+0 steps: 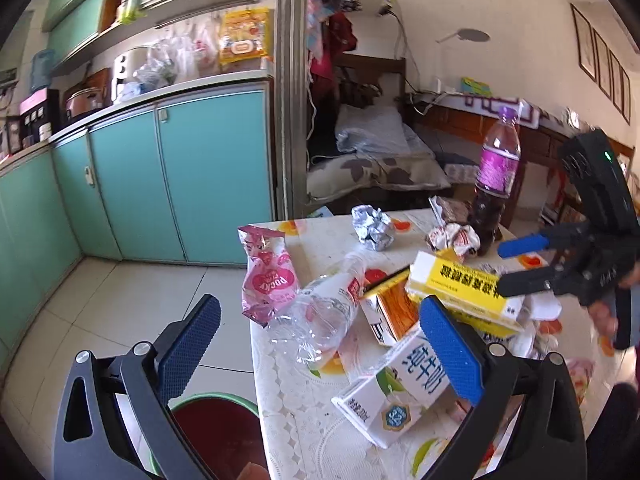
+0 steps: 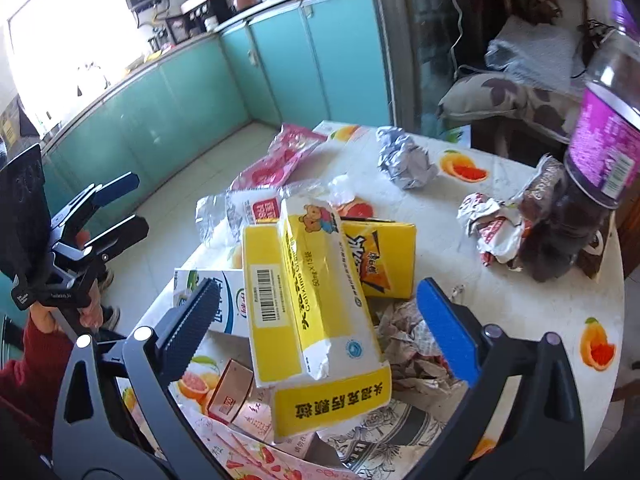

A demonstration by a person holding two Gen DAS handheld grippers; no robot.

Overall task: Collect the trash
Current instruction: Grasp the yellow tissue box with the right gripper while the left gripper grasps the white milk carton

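— What's the table [image 2: 532,280] like from where you stand?

— Round-edged, with a pale lacy cloth printed with orange and grapefruit slices, and covered in rubbish. A long yellow-and-white box [image 2: 316,304] lies tilted on top of the heap near the middle, over a yellow drink carton [image 2: 384,256] and a white-and-green milk carton [image 1: 400,388]. A squashed clear plastic bottle [image 1: 324,312] and a pink Pocky wrapper [image 1: 268,276] hang out over the edge on the kitchen side.

— And further back?

— A ball of crumpled foil [image 2: 404,158], a scrunched red-and-white wrapper [image 2: 492,228], then a tall bottle with a purple label [image 1: 498,176] standing upright, dark liquid low in it. Torn grey paper [image 2: 412,344] lies just beside the yellow box.

— The claws?

— The right gripper [image 2: 320,328] hangs over the heap with its blue pads spread wide, one either side of the yellow box, neither pressing on it; it holds nothing. The left gripper [image 1: 320,352] sits at the table's edge, also wide open and empty, one finger over the floor, the other over the milk carton.

— Is there a bin?

— A green-rimmed bucket [image 1: 216,404] with a dark red inside sits on the floor right below the left claw.

— The room?

— Pale floor tiles [image 1: 132,304], turquoise cabinets [image 1: 208,176] running round under a cluttered counter, bright window light, and a doorway to a room with bedding [image 1: 372,148].
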